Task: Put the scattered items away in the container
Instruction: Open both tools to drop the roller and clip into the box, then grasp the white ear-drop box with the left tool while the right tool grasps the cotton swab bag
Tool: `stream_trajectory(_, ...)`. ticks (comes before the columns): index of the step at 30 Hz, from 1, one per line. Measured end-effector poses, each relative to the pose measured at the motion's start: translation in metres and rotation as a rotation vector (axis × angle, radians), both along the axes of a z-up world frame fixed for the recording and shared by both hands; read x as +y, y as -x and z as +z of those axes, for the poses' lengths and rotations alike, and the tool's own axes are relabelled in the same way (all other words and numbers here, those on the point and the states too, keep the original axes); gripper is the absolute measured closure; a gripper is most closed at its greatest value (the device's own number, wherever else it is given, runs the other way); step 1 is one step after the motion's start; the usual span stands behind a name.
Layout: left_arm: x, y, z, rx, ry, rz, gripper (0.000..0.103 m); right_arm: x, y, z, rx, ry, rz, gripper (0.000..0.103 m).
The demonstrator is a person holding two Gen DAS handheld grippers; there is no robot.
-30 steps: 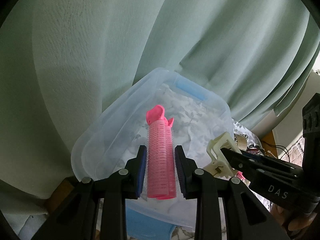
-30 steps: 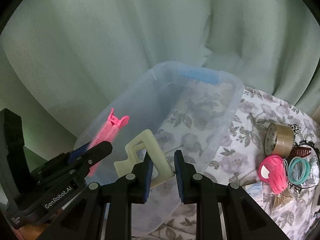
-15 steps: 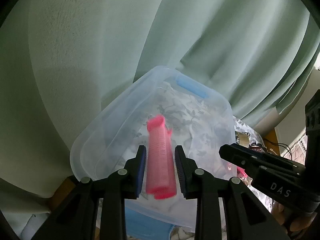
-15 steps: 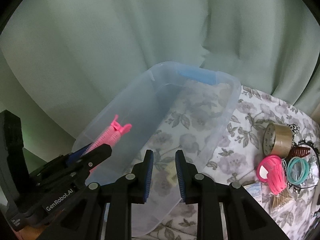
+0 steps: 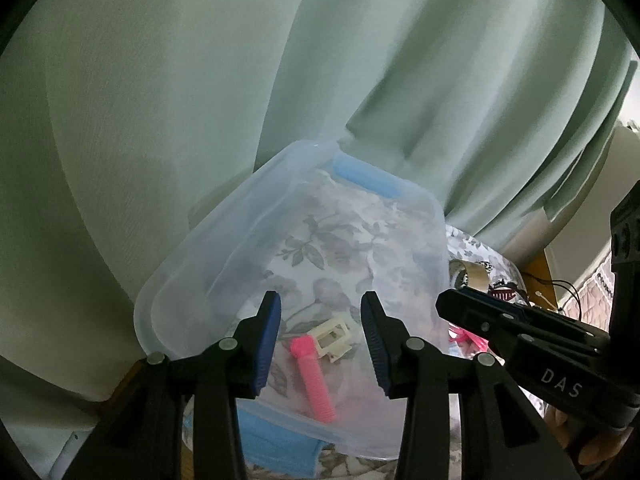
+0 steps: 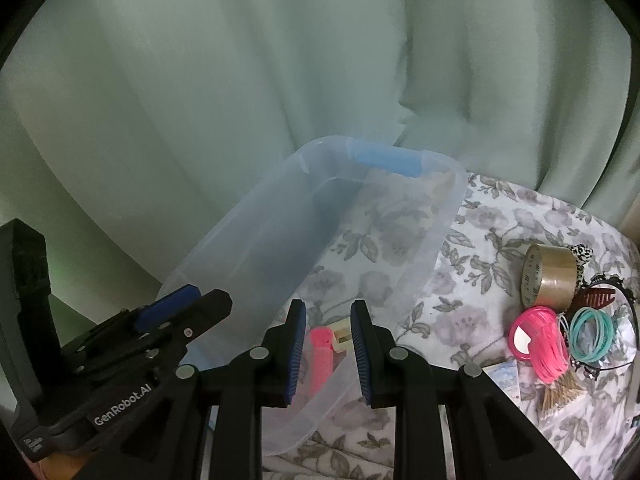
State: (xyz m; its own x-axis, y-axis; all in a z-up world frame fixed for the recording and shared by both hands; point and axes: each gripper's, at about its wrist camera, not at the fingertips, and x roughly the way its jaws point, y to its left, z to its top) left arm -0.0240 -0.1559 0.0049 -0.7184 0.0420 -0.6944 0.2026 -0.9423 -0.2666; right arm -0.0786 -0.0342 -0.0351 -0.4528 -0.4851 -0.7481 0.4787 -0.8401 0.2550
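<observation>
Left gripper (image 5: 320,344) over bin (image 5: 192,280), fingers just opening, nothing between. Pink roller (image 5: 314,376) and cream clip (image 5: 334,334) lie on bin floor, touching. Right gripper (image 6: 328,354) fingers narrow, empty.

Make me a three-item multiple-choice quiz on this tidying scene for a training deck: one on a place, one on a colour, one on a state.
1. Where does the pink hair roller lie?
A. inside the clear bin
B. beside the tape roll
C. between claw pads

2. What colour are the bin's handle clips?
A. red
B. blue
C. black

3. How is the left claw?
A. shut on the roller
B. shut on the cream clip
C. open, holding nothing

Key: 1 A, the pink hair roller rests on the floor of the clear bin beside the cream clip. 2 B, the far handle clip is blue. 3 C, the left claw has just been opening, nothing between its pads.
</observation>
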Motion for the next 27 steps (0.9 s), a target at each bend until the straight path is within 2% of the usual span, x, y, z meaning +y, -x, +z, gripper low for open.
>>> stream_trajectory(12,0.056,-0.006,0.024,0.025,0.075,-0.087,0.059,0.051,-0.025,0.015,0.027,0.072,-0.062,0.077)
stream_trajectory(15,0.080,-0.002,0.028,0.013,0.102,-0.129,0.054,0.072,-0.033,0.017,0.037,0.089,-0.094,0.077)
stream_trajectory(20,0.128,0.005,0.034,0.011,0.143,-0.222,0.051,0.128,-0.040,0.022,0.044,0.152,-0.199,0.076)
stream_trajectory(27,0.196,0.017,0.022,-0.041,0.176,-0.374,0.051,0.210,-0.047,0.021,0.045,0.209,-0.374,0.074)
